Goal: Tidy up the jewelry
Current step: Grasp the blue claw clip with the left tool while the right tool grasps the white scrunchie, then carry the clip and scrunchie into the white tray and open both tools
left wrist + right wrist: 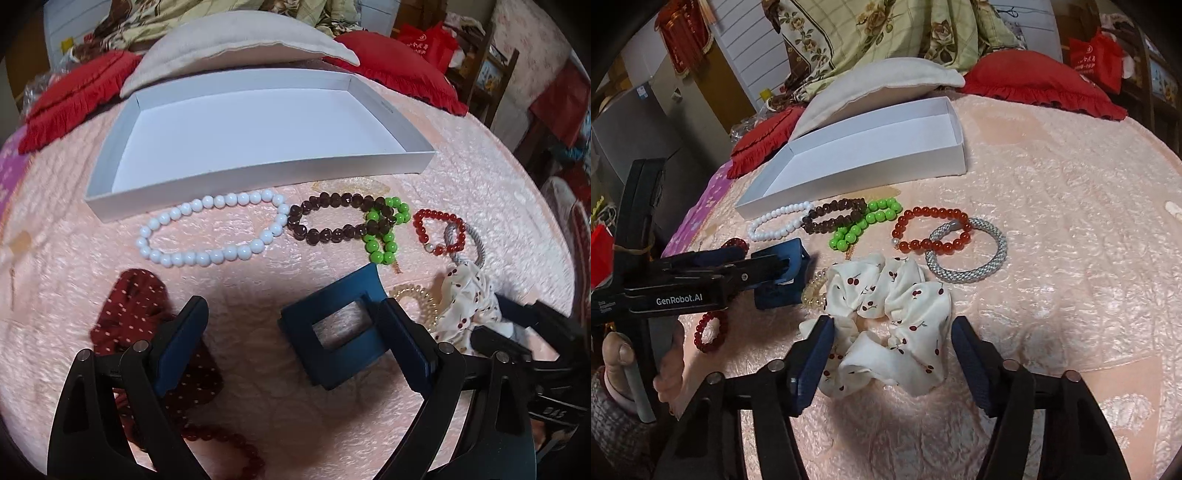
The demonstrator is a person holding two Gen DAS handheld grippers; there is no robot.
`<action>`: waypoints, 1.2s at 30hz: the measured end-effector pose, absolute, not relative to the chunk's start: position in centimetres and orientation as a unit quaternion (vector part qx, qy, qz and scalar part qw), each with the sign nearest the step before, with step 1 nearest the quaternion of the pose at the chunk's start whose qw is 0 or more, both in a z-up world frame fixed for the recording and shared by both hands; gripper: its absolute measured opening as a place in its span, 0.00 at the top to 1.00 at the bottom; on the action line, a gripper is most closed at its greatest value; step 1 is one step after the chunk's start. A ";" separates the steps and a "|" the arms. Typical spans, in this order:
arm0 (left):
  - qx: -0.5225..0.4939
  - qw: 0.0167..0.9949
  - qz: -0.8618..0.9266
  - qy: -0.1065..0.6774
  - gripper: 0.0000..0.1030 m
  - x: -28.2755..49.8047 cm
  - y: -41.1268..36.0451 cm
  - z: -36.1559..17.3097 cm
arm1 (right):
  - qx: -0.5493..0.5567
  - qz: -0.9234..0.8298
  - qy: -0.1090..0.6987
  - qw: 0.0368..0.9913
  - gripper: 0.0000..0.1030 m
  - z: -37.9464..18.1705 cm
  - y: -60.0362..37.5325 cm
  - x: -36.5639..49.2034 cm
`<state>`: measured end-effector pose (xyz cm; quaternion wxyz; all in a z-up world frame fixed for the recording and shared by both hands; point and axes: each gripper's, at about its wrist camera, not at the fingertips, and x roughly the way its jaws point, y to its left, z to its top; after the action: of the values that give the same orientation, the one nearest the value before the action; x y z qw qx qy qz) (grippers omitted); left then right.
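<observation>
Bracelets, six beaded, scrunchies two, box [258,173] one, empty

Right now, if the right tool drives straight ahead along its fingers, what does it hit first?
Most likely the white cherry-print scrunchie: it lies between the right tool's open fingers, apparently untouched. Depth is unclear, so contact could be with the pink bedspread underneath.
</observation>
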<state>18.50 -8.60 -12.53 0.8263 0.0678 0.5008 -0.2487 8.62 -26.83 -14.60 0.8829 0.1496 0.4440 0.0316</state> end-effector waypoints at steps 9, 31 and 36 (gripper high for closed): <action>0.040 0.817 -0.261 0.513 0.78 16.5 -8.9 -10.9 | 0.147 0.048 0.437 0.886 0.90 -13.5 -25.9 8.1; 0.024 0.873 -0.200 0.444 0.78 21.7 -4.3 1.0 | 0.103 0.066 0.358 0.926 0.91 -0.6 -26.0 14.0; 0.013 0.865 -0.173 0.470 0.78 28.2 -5.2 -0.2 | 0.119 0.037 0.380 0.917 0.91 -1.3 -28.5 22.0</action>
<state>28.21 -5.21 -0.24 0.8654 0.0132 0.4700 -0.1733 21.99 -28.51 -1.26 0.9166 0.1191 0.3800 0.0366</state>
